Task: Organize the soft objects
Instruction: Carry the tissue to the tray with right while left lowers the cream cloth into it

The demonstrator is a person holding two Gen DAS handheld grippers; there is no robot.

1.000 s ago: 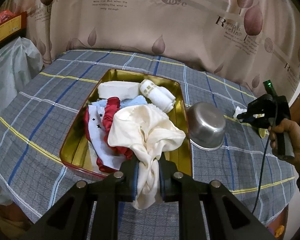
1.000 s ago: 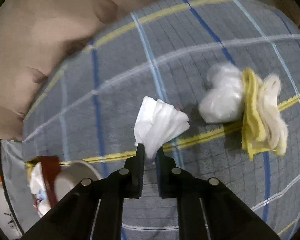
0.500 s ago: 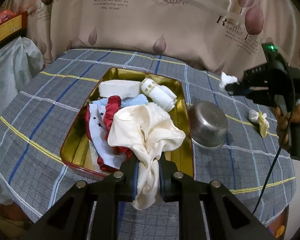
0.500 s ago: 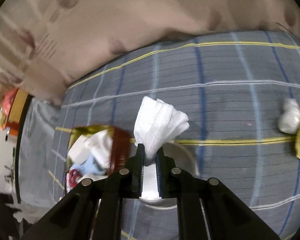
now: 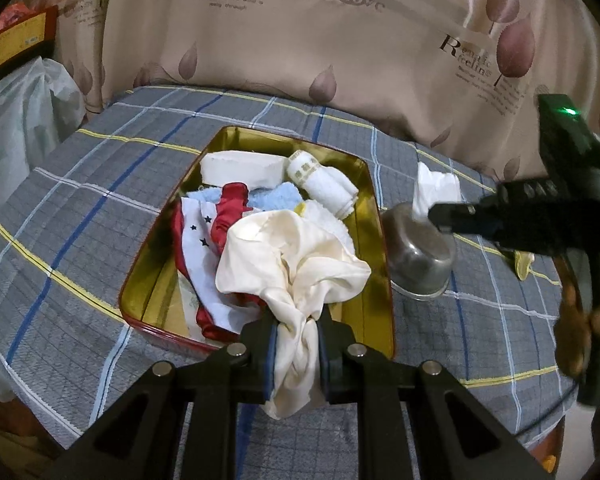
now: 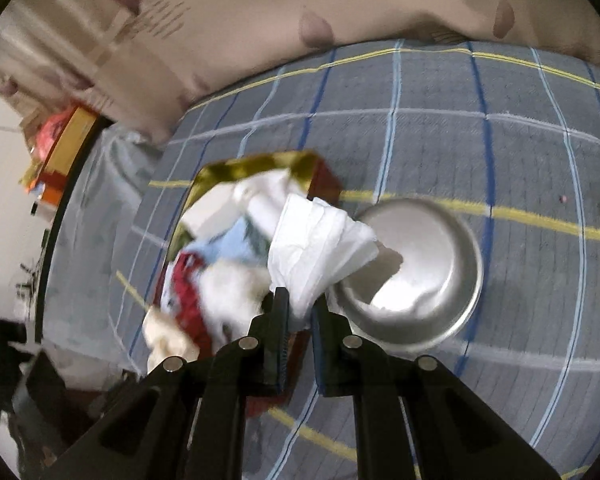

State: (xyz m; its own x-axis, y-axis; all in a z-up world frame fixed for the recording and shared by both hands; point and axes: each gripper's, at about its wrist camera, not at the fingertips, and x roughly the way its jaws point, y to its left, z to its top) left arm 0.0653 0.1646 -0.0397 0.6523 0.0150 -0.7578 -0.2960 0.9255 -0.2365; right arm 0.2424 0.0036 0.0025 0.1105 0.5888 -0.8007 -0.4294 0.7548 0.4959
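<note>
Two claws were at work, and each was pinching cloth. From the left wrist, the left claw [image 5: 296,340] was seen clamped on a cream satin cloth [image 5: 288,264] hanging over the near rim of the gold tin [image 5: 374,216], unmoved over the last second. Six soft items were counted in or over that tin: a white pad, a rolled white towel [image 5: 326,186], a blue cloth, a red-and-white starred cloth [image 5: 208,236], a white terry cloth and the cream one. One steel bowl [image 5: 418,260] stood just beside the tin on the plaid-covered desk [image 5: 80,208].

From the right wrist, the right claw [image 6: 298,316] was seen pressed shut on a folded white tissue [image 6: 320,240], which had been carried from the far side of the desk to above the bowl and tin edge. Delivery of one more item appeared imminent.
</note>
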